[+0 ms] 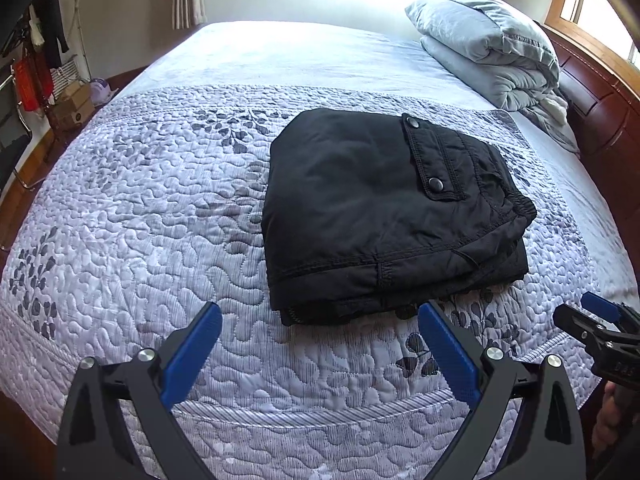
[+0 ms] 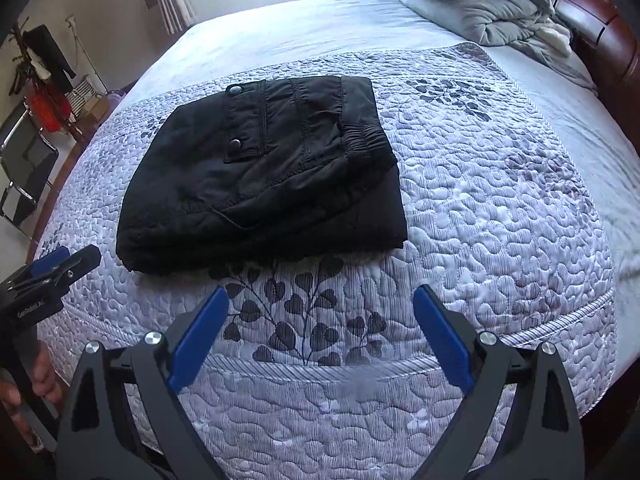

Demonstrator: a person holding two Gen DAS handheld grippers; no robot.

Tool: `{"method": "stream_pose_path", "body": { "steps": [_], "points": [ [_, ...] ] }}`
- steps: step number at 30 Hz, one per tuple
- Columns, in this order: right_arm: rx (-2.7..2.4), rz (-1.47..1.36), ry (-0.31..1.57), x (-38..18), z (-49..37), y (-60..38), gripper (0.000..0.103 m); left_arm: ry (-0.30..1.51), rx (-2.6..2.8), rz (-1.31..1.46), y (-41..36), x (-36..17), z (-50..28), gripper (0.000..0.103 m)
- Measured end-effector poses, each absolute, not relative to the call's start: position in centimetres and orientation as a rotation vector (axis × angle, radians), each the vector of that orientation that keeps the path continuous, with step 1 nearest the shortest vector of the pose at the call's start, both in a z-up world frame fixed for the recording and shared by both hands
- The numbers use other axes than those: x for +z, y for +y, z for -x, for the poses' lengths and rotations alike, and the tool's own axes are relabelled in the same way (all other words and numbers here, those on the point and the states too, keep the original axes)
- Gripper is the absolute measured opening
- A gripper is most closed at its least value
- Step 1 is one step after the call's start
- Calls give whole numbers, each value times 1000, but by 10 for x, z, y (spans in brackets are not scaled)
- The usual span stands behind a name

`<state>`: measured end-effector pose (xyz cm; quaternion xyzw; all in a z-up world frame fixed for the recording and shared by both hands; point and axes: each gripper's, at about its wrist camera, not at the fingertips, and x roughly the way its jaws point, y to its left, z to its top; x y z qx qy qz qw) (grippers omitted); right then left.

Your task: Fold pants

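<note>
Black pants [image 1: 372, 216] lie folded in a compact stack on the quilted bed, with a snap pocket flap on top. They also show in the right wrist view [image 2: 264, 176]. My left gripper [image 1: 320, 316] is open and empty, held just short of the stack's near edge. My right gripper [image 2: 320, 300] is open and empty, held back from the stack, above the leaf pattern. The right gripper also shows at the right edge of the left wrist view [image 1: 600, 328]. The left gripper shows at the left edge of the right wrist view [image 2: 60, 264].
The lilac quilted bedspread [image 1: 140, 208] covers the bed. A folded grey duvet and pillow [image 1: 492, 44] sit at the headboard end on the right. A wooden headboard [image 1: 600, 104] stands behind them. Chairs, boxes and hanging clothes [image 2: 40, 120] stand on the floor to the left.
</note>
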<state>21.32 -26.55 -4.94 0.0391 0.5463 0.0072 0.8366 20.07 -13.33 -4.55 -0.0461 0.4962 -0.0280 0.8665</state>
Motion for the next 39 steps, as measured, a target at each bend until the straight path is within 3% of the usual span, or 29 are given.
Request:
{"method": "stream_pose_path", "body": {
  "steps": [39],
  "points": [
    [5, -79, 1201, -70, -225, -271, 93, 1041, -104, 86, -140, -52, -210, 99]
  ]
}}
